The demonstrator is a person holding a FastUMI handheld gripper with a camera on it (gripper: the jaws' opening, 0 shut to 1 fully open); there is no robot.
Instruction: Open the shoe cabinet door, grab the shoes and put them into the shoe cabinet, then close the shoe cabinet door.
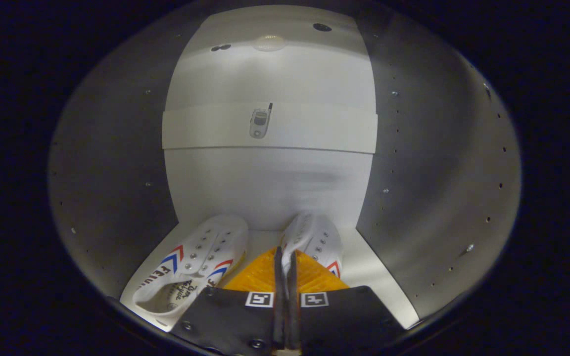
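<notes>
Fingers [285,257] pinched nearly together on the right shoe's [314,237] edge, its heel hidden, left shoe [196,262] alongside, inside cabinet [117,173].

Inside the shoe cabinet [117,173], the gripper [285,259] is seen clamped on the right sneaker [314,237]; the left sneaker [196,259] is laid beside it.

Cabinet floor [364,267]: you see two shoes on it, side by side.
Left shoe [193,264]: at your 10 o'clock, beside the fingers.
Right shoe [314,240]: at 12 o'clock, its near end at your gripper [285,262], whose fingers sit nearly closed.
Shelf [270,127]: above both shoes, spanning side wall to side wall.
</notes>
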